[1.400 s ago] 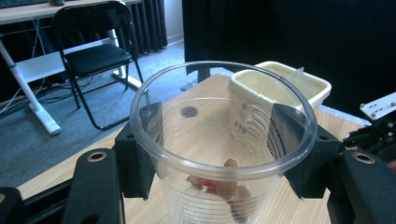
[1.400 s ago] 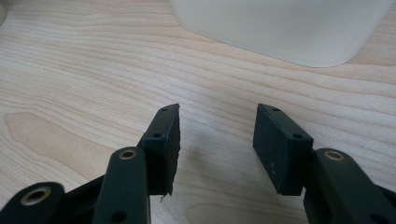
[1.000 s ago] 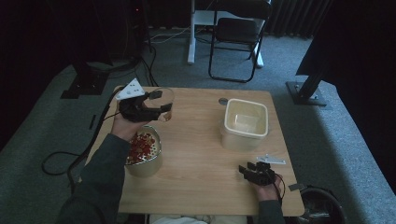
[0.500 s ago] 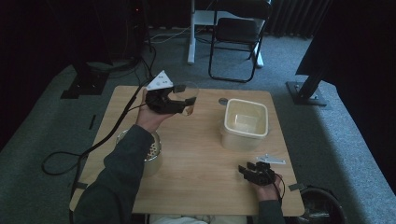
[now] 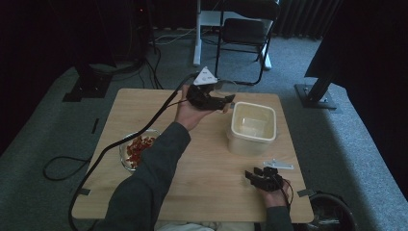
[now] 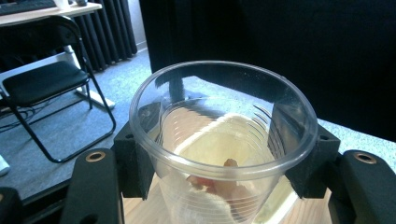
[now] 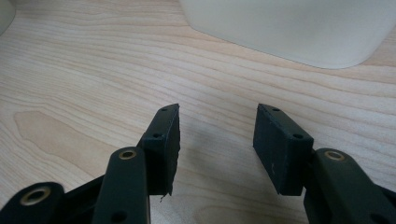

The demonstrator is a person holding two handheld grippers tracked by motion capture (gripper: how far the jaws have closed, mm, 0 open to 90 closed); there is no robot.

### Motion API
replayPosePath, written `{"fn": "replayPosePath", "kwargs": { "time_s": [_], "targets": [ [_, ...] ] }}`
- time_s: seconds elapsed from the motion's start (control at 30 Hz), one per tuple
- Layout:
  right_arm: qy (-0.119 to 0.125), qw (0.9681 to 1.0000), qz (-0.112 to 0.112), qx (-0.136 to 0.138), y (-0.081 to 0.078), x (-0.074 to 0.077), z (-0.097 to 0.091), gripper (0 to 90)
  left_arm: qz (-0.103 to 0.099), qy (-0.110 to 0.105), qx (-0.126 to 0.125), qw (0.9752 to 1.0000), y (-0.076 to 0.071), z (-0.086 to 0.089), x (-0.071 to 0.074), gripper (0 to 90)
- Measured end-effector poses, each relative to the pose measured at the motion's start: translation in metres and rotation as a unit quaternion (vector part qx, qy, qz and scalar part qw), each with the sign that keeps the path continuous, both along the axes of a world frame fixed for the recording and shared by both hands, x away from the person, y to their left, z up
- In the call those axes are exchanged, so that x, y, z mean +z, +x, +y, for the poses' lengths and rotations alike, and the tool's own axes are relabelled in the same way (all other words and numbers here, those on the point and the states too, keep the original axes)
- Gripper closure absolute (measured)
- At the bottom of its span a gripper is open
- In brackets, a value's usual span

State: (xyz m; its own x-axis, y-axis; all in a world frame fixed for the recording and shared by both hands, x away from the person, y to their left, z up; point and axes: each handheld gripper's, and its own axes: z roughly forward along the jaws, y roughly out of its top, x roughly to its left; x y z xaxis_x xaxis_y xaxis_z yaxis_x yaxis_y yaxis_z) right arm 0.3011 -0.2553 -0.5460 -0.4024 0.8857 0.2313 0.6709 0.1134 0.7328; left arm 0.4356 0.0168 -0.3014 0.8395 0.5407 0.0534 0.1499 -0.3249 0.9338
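My left gripper (image 5: 224, 100) is held above the far middle of the table, shut on a clear plastic cup (image 5: 226, 89) just left of the white tub (image 5: 253, 126). In the left gripper view the cup (image 6: 224, 140) sits between both jaws of the left gripper (image 6: 224, 163), upright, with a few reddish pieces (image 6: 219, 184) at its bottom. My right gripper (image 5: 262, 177) rests on the table near the front right edge, open. In the right gripper view the right gripper (image 7: 217, 130) has nothing between its jaws, and the tub's wall (image 7: 289, 28) lies ahead.
A glass bowl (image 5: 137, 150) of red pieces stands at the left of the wooden table (image 5: 207, 163), partly behind the left sleeve. A small pale flat item (image 5: 278, 165) lies beside the right gripper. A black cable (image 5: 120, 142) trails off the table's left side. A chair (image 5: 243, 33) stands beyond.
The left gripper has carried the cup up and to the right, from beside the bowl to next to the white tub. The right gripper has stayed put.
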Motion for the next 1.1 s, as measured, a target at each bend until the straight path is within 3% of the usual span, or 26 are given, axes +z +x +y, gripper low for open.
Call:
{"fn": "replayPosePath", "kwargs": {
  "time_s": [0.13, 0.33, 0.63, 0.83, 0.9, 0.97, 1.0, 1.1],
  "targets": [
    [0.002, 1.0, 0.001, 0.0, 0.0, 0.0, 0.0, 50.4, 0.001, 0.01, 0.002, 0.9999, 0.009, -0.02, -0.009, 36.4],
    [0.003, 1.0, 0.002, 0.002, -0.001, 0.0, 0.001, 50.3, 0.011, 0.006, 0.011, 0.9999, 0.027, -0.04, -0.022, 36.0],
    [0.005, 1.0, 0.003, 0.002, -0.001, 0.0, 0.001, 50.3, 0.038, -0.024, 0.015, 0.9989, 0.044, -0.059, -0.031, 35.9],
    [0.006, 1.0, 0.003, 0.004, -0.002, 0.0, 0.001, 50.3, 0.06, -0.026, -0.011, 0.9978, 0.047, -0.08, -0.038, 34.4],
    [0.005, 1.0, 0.003, 0.005, -0.002, 0.0, 0.001, 50.3, 0.073, -0.025, -0.035, 0.9964, 0.049, -0.085, -0.041, 30.6],
    [0.006, 1.0, 0.003, 0.005, -0.003, 0.0, 0.001, 50.4, 0.077, -0.009, -0.036, 0.9963, 0.048, -0.09, -0.043, 26.3],
    [0.005, 1.0, 0.002, 0.006, -0.003, 0.0, 0.001, 50.3, 0.081, -0.011, -0.048, 0.9955, 0.048, -0.091, -0.044, 21.1],
    [0.004, 1.0, 0.002, 0.007, -0.003, 0.0, 0.001, 50.3, 0.084, -0.012, -0.054, 0.9949, 0.048, -0.092, -0.046, 17.1]
  ]
}}
